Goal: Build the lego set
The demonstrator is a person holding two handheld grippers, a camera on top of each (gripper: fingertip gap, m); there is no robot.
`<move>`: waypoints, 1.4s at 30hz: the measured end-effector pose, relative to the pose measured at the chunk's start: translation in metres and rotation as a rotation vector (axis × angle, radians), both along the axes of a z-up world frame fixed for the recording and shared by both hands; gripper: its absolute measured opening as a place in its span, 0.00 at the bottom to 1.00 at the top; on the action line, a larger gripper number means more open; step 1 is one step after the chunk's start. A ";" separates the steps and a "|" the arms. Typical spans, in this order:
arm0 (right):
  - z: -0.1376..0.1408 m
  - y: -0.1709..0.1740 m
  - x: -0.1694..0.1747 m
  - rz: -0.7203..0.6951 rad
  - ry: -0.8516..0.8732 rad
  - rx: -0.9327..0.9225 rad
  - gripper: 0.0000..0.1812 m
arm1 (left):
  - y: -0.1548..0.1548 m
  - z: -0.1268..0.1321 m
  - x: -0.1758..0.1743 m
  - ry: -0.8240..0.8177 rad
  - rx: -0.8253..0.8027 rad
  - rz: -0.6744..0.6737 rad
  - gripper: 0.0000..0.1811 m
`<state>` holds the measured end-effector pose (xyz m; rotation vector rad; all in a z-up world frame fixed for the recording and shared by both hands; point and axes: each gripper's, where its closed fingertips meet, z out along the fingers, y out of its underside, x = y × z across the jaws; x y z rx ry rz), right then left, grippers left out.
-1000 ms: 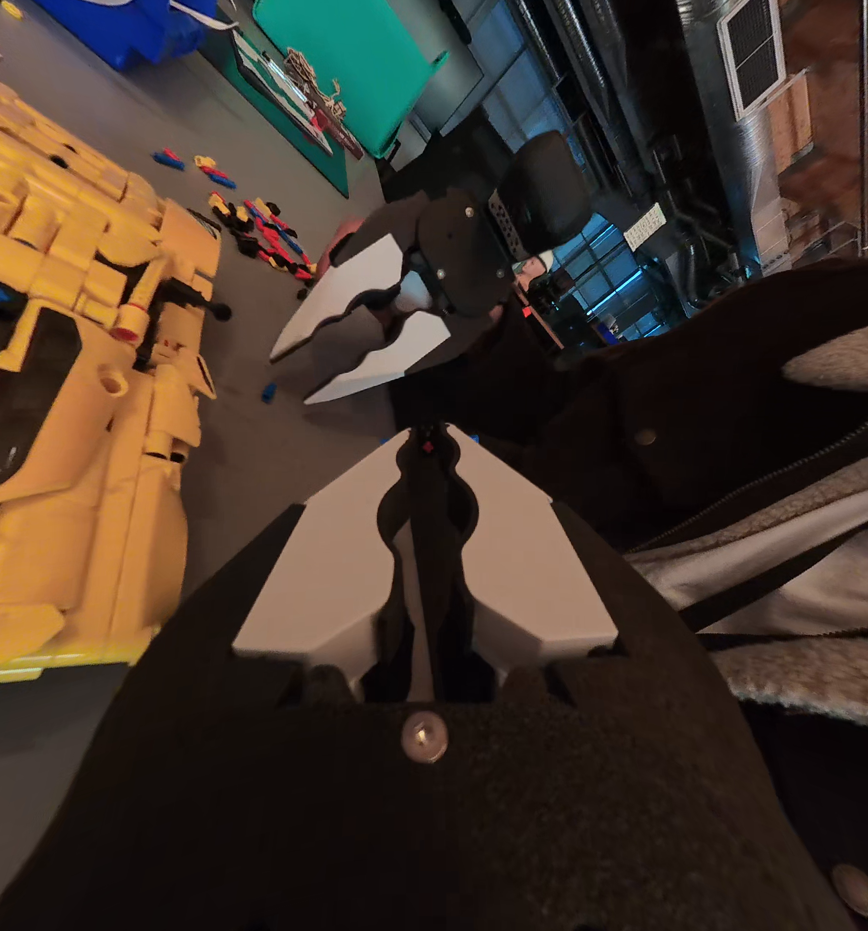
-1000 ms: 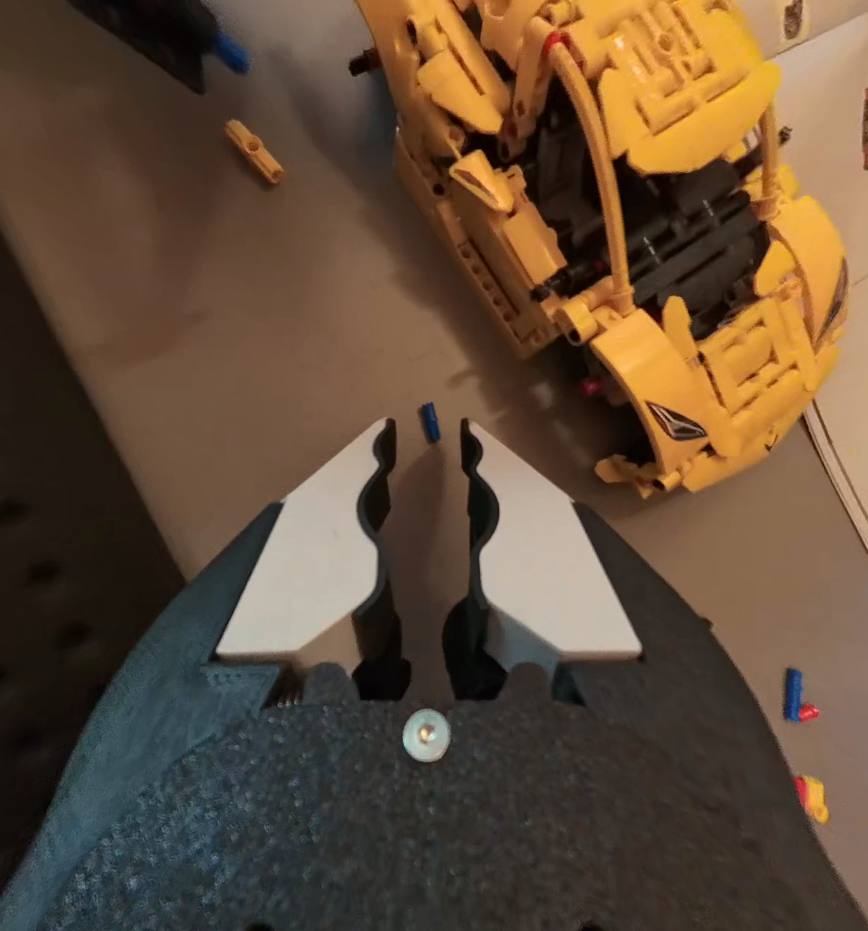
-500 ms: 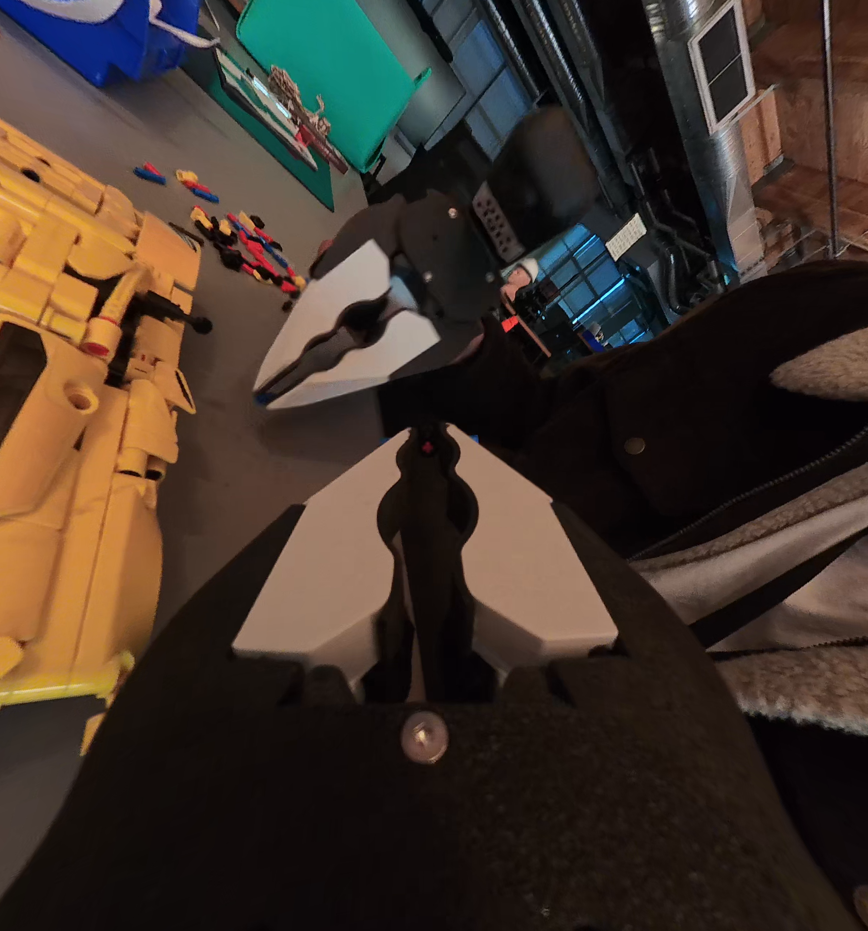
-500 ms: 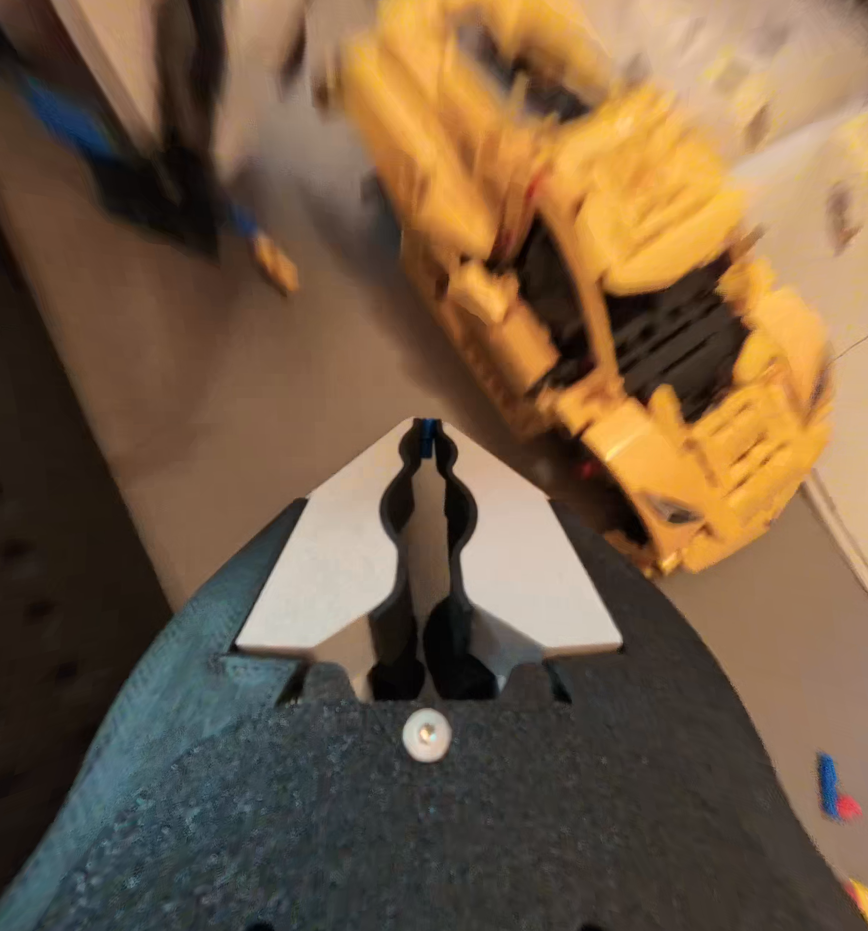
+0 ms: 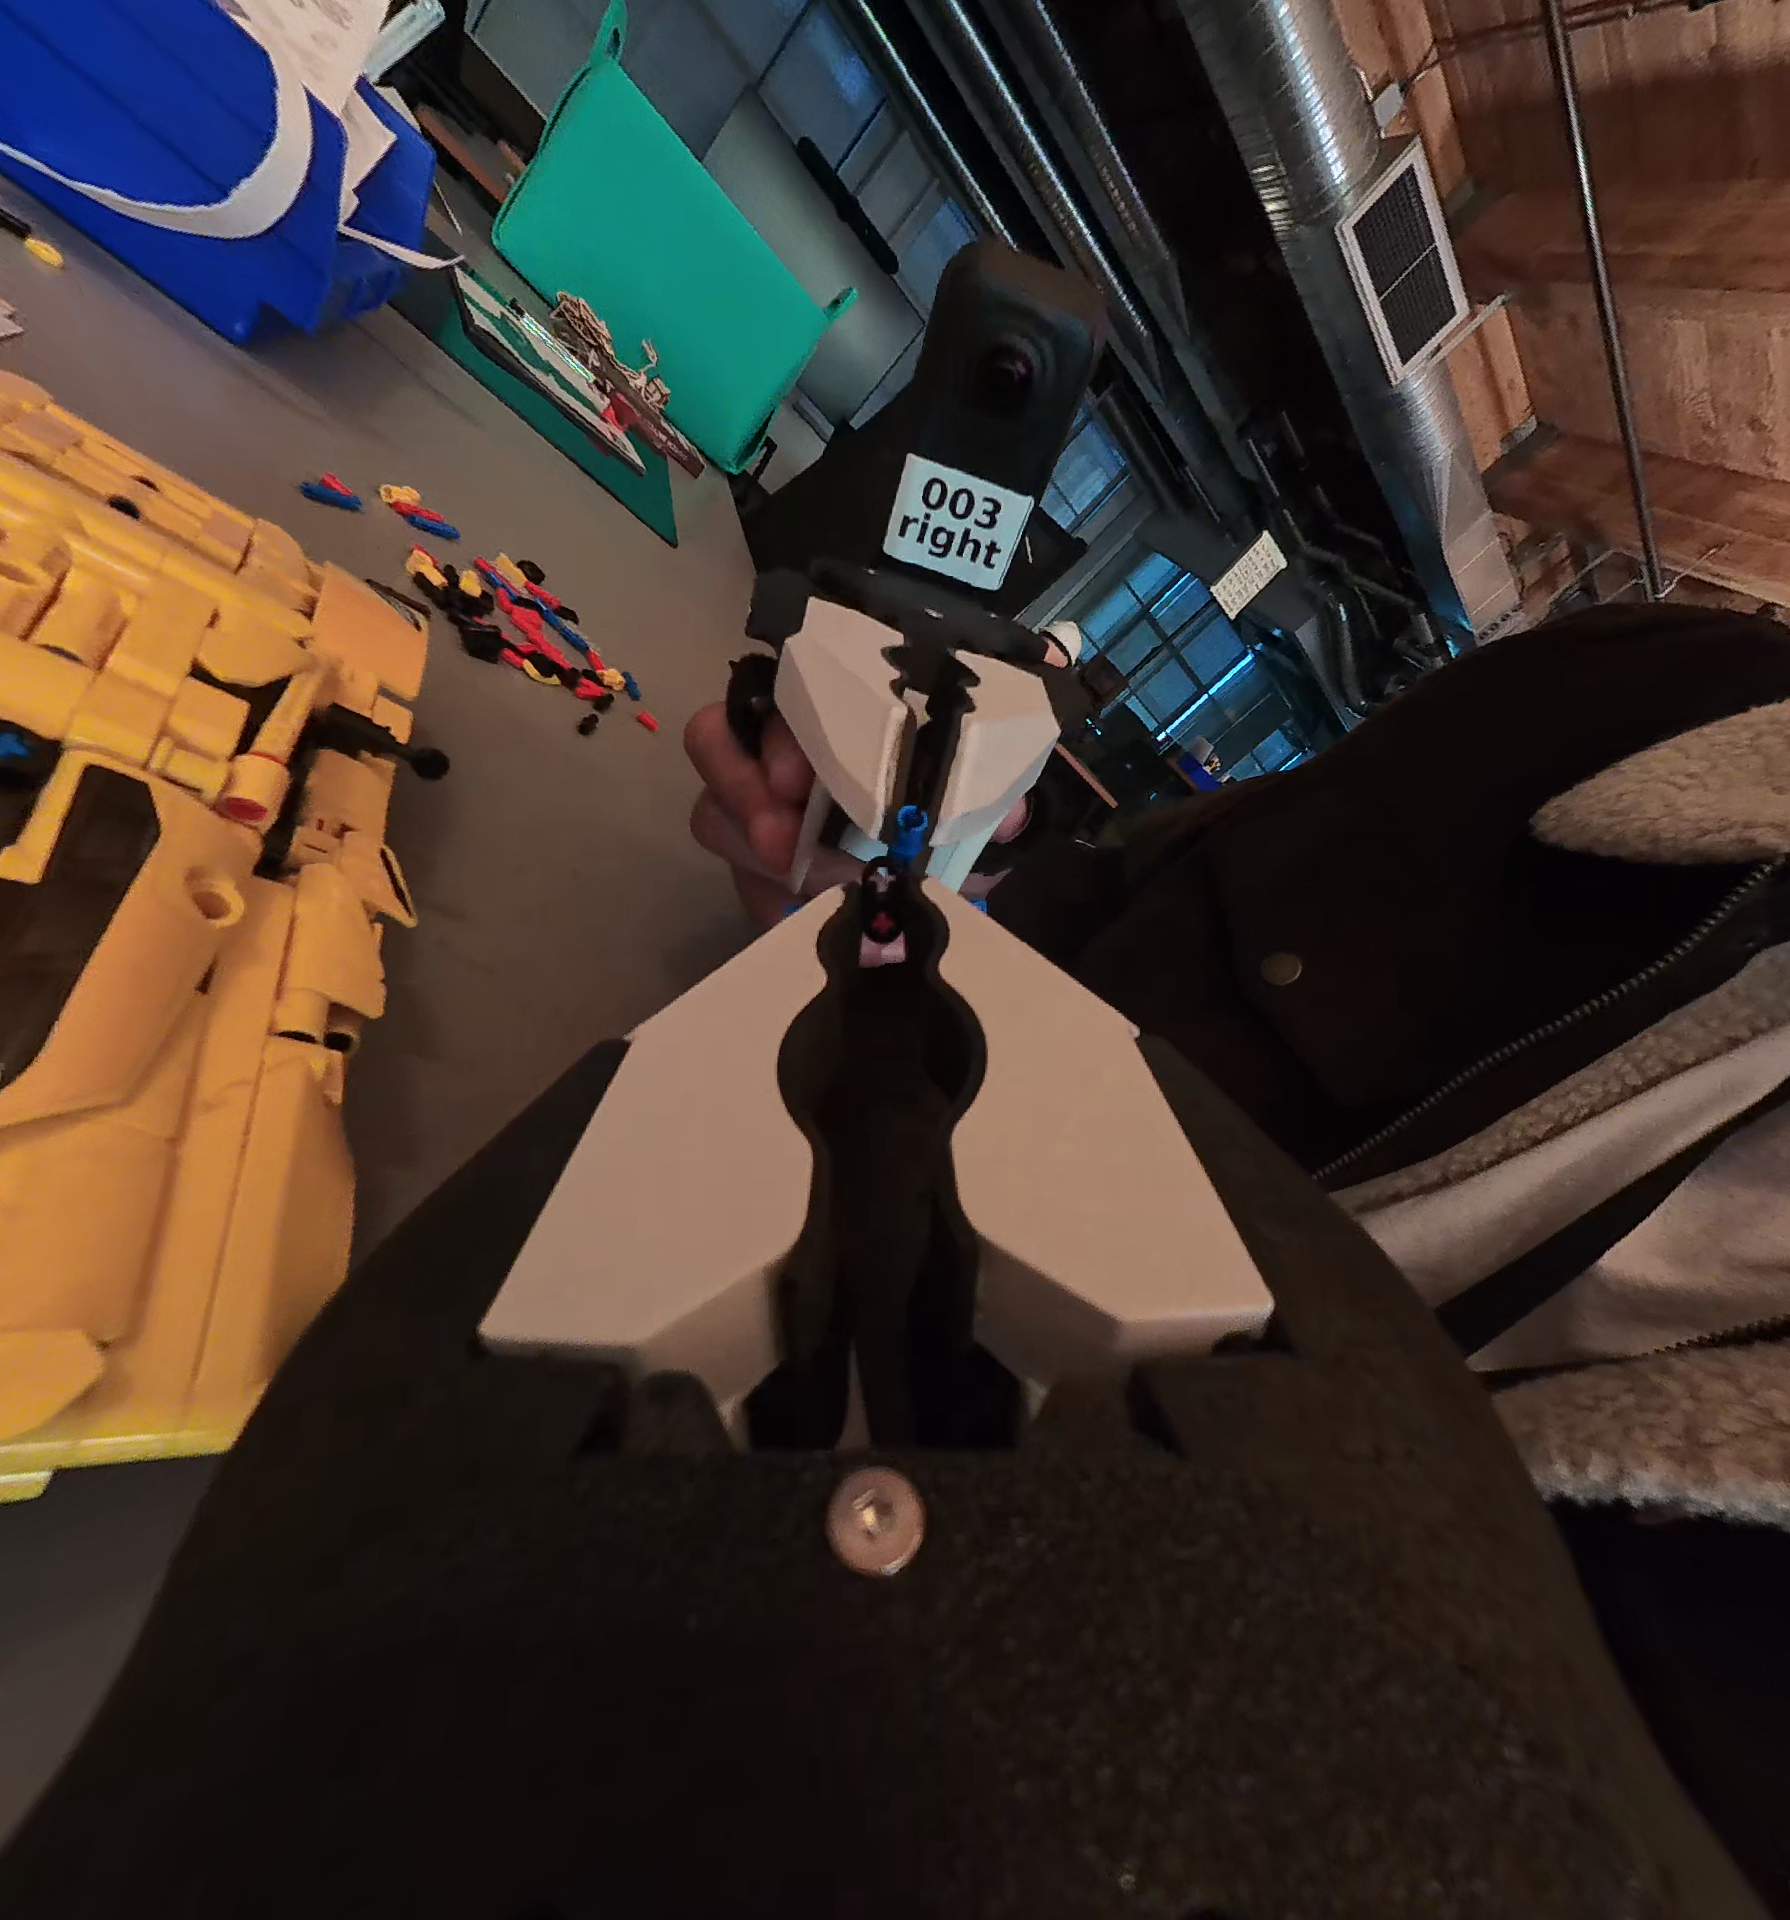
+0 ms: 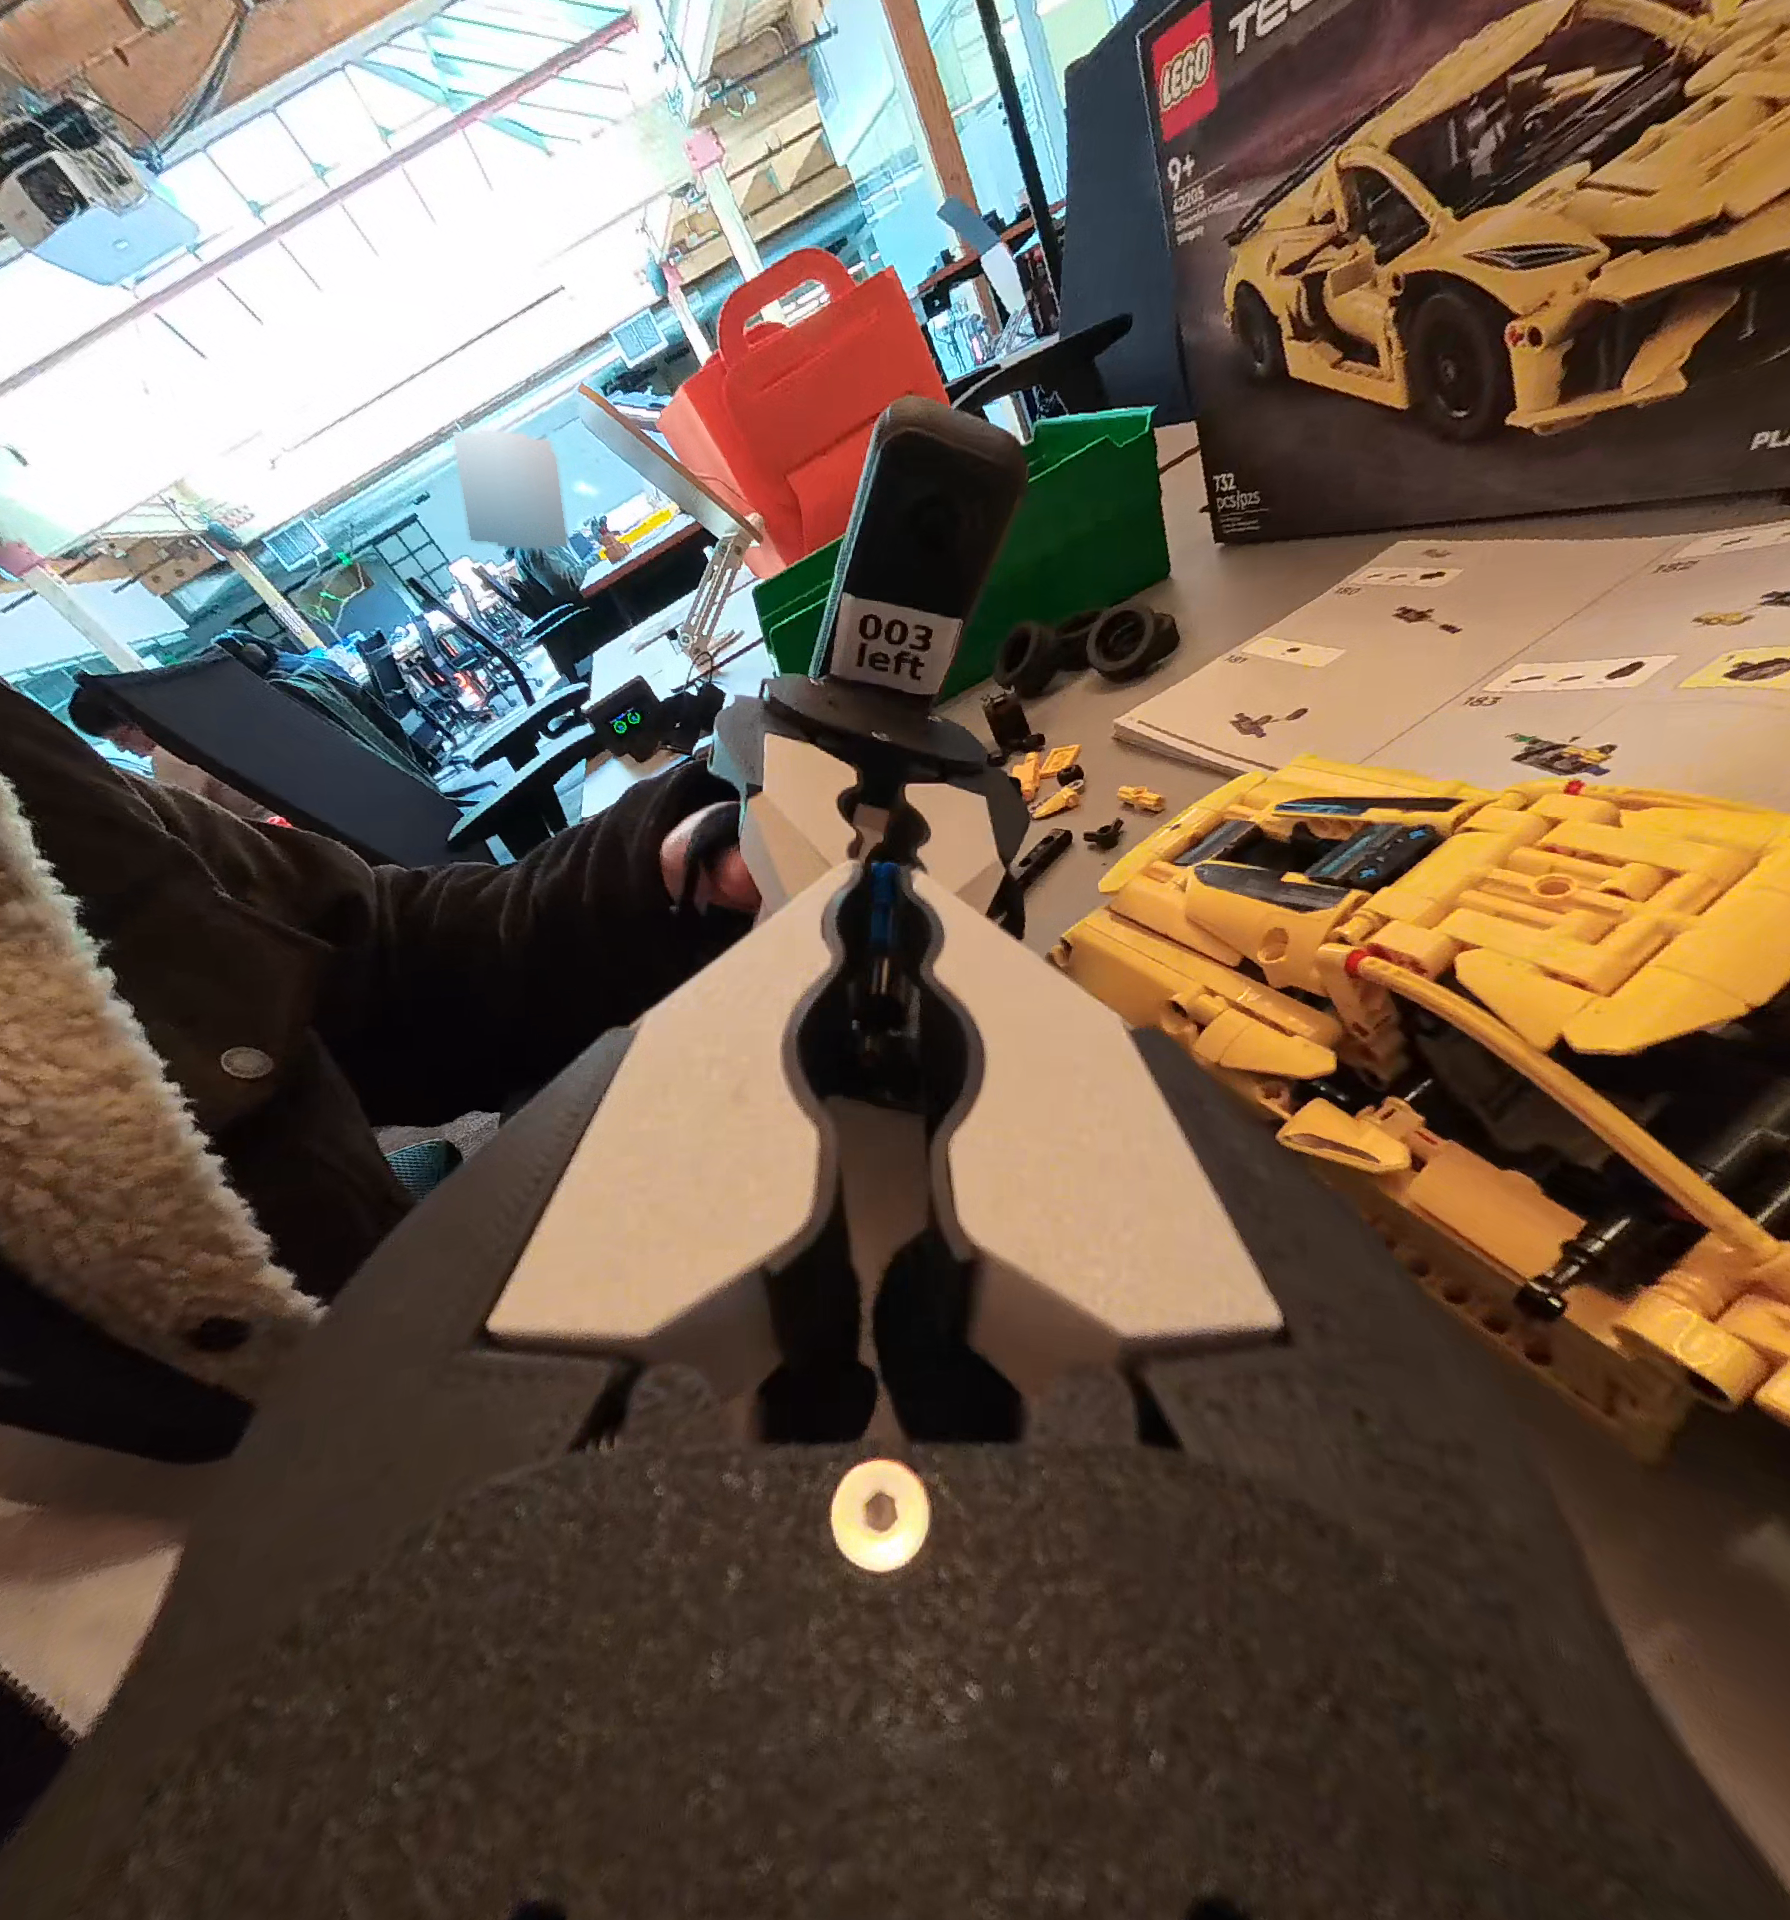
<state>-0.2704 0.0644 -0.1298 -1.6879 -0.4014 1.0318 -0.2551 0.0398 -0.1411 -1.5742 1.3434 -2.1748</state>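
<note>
My left gripper is shut on a small black piece with a red cross end. My right gripper is shut on a small blue pin. The two grippers face each other tip to tip above the table's near edge. In the left wrist view the right gripper holds the blue pin just at the black piece. In the right wrist view the left gripper sits right behind the pin. The yellow lego car lies to the left, and it also shows in the right wrist view.
Loose red, blue, yellow and black pieces lie on the grey table beyond the car. The set's box, an open instruction booklet, black wheels and a green bin stand behind. The person's jacket is close by. My two grippers' fingertips are within a few centimetres of each other.
My right gripper shut on the blue pin that lay on the table, lifted it and turned to face the left gripper. The left gripper stayed shut on its piece.
</note>
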 end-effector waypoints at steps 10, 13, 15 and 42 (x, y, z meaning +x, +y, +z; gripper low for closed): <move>0.001 -0.001 0.008 -0.010 0.014 0.025 0.01 | 0.010 0.010 -0.003 -0.039 -0.075 0.021 0.04; 0.001 -0.003 0.010 0.002 0.030 0.016 0.00 | 0.011 0.012 -0.004 -0.044 -0.068 0.024 0.04; 0.004 -0.003 0.011 0.006 0.054 0.020 0.00 | 0.010 0.011 -0.004 -0.041 -0.064 0.019 0.04; -0.094 -0.053 -0.037 0.328 -0.639 -0.021 0.07 | 0.118 0.021 -0.041 -0.045 0.069 0.385 0.04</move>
